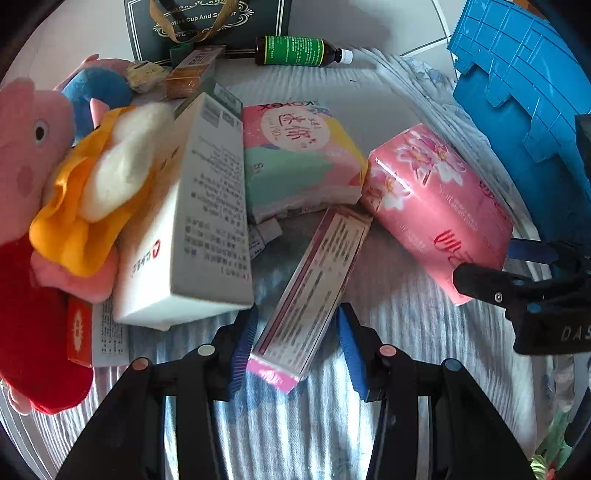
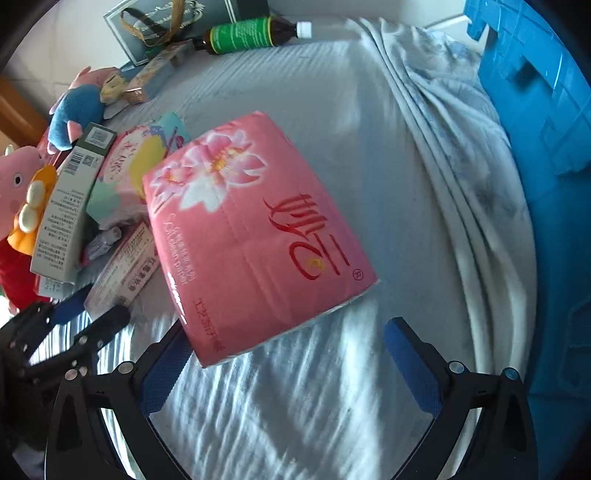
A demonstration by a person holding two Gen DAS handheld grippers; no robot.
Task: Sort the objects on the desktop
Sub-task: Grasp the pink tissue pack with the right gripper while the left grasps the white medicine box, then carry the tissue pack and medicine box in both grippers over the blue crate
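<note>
My left gripper (image 1: 295, 347) is open around the near end of a slim pink-and-white box (image 1: 314, 291) lying on the cloth; its blue pads stand on either side, apart from it. My right gripper (image 2: 288, 354) is open, its left pad under the near corner of a pink flowered tissue pack (image 2: 255, 236), which also shows in the left wrist view (image 1: 439, 206). A pastel tissue pack (image 1: 299, 158), a tall white box (image 1: 195, 221) and a pink pig plush (image 1: 33, 155) lie to the left.
A blue plastic crate (image 1: 524, 92) stands at the right, also in the right wrist view (image 2: 546, 129). A brown bottle with a green label (image 1: 295, 51) and a dark gift bag (image 1: 207, 26) lie at the back. Rumpled striped cloth (image 2: 424, 155) covers the surface.
</note>
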